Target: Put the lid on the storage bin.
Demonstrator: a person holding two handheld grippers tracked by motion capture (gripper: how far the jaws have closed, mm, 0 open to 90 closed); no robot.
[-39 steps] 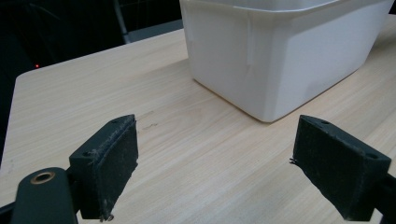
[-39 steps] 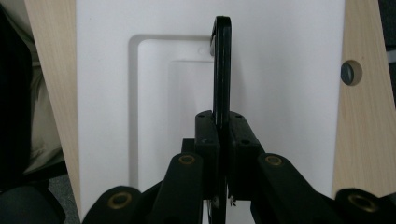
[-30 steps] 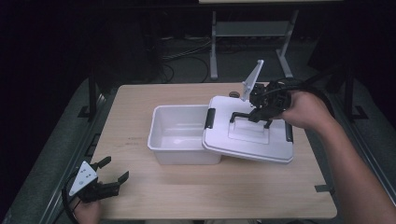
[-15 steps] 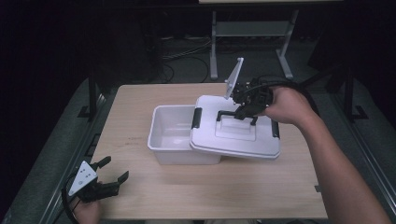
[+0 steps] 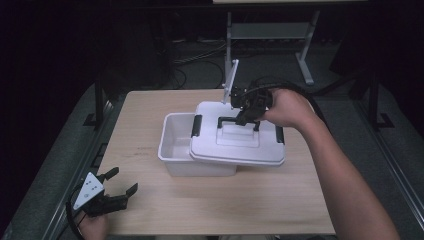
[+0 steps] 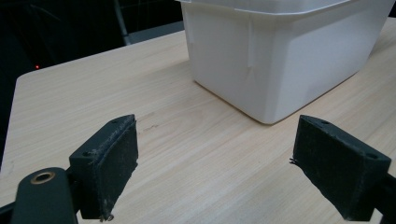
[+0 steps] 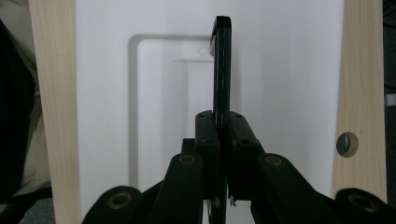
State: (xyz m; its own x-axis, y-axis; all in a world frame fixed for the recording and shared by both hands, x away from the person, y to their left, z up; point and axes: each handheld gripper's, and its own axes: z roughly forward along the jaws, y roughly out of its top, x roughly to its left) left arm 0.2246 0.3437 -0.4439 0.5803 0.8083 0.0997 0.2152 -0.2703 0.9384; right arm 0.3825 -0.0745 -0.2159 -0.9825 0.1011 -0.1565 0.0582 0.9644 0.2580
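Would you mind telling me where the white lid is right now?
In the high view, the white lid sits askew over the bin's right part, its black handle clamped by the right gripper.

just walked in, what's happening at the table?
A person's right gripper is clamped on the black handle of a white lid, holding it over a white plastic bin. The lid covers the bin's right part; the left part remains uncovered. The left gripper sits open near the table's front-left corner, holding nothing.

White bin [image 5: 182, 150] with lid [image 5: 237, 145] (overhanging its 3 o'clock rim) obstructs table [image 5: 150, 110] centre. Bare wood passable at 9 and 6 o'clock; left gripper [image 5: 120, 187] occupies the 7 o'clock corner.
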